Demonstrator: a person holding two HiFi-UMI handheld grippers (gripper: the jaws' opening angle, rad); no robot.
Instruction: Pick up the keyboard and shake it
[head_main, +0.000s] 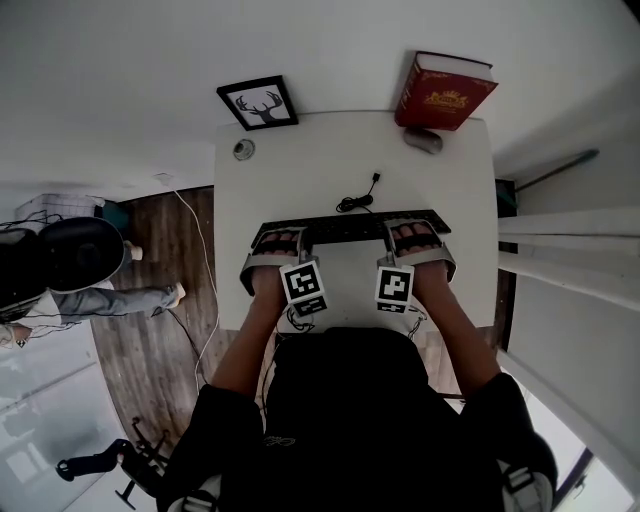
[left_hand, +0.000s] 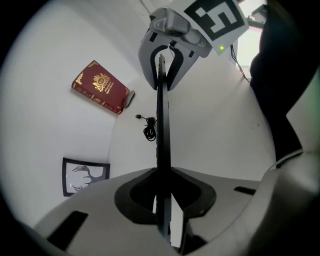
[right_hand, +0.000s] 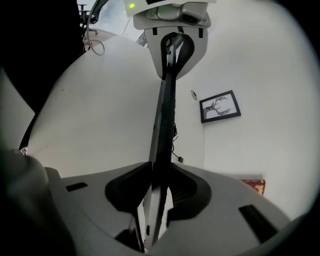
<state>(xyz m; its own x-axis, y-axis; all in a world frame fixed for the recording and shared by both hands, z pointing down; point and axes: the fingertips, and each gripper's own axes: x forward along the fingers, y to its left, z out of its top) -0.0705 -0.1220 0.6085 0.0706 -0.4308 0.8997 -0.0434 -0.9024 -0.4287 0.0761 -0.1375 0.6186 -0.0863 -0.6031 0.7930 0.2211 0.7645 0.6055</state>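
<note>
A black keyboard (head_main: 350, 228) lies across the middle of the white table (head_main: 300, 150), its cable (head_main: 360, 195) coiled behind it. My left gripper (head_main: 280, 240) is shut on its left end and my right gripper (head_main: 415, 237) on its right end. In the left gripper view the keyboard (left_hand: 161, 125) runs edge-on from between my left gripper's (left_hand: 162, 172) pads to the right gripper (left_hand: 167, 60) at the far end. The right gripper view mirrors this: the keyboard (right_hand: 162, 125) sits between my right gripper's (right_hand: 159, 170) pads, with the left gripper (right_hand: 172, 55) opposite. Whether the keyboard touches the table I cannot tell.
A red book (head_main: 445, 92) overhangs the table's far right corner, with a grey mouse-like object (head_main: 423, 140) beside it. A framed deer picture (head_main: 258, 103) and a small round object (head_main: 243, 149) sit at the far left. A person's leg (head_main: 120, 300) and a black chair (head_main: 70, 250) are on the floor to the left.
</note>
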